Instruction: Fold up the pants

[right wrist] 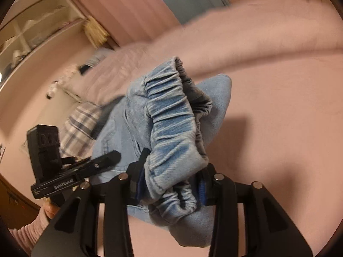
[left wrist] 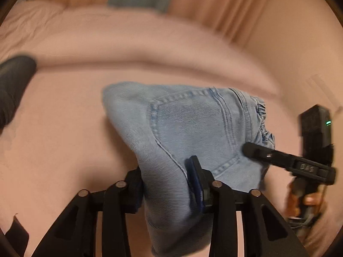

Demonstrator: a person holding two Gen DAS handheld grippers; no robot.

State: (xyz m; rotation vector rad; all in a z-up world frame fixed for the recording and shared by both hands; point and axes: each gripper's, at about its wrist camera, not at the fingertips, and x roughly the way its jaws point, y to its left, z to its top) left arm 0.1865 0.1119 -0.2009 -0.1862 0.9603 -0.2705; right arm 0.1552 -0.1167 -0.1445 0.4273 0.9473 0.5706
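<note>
Light blue denim pants (left wrist: 193, 126) hang bunched between both grippers above a pink bed. My left gripper (left wrist: 167, 180) is shut on a fold of the denim near a back pocket. My right gripper (right wrist: 171, 182) is shut on the gathered elastic waistband (right wrist: 173, 128). In the left wrist view the right gripper (left wrist: 253, 150) grips the cloth at the right. In the right wrist view the left gripper (right wrist: 111, 156) grips it at the left.
The pink bedspread (left wrist: 64, 128) fills the area below, with a raised duvet fold (left wrist: 150, 49) behind. A plaid garment (right wrist: 83, 122) lies on the bed's left side. A dark object (left wrist: 12, 85) sits at the left. Curtains (right wrist: 133, 10) and a shelf (right wrist: 38, 25) stand beyond.
</note>
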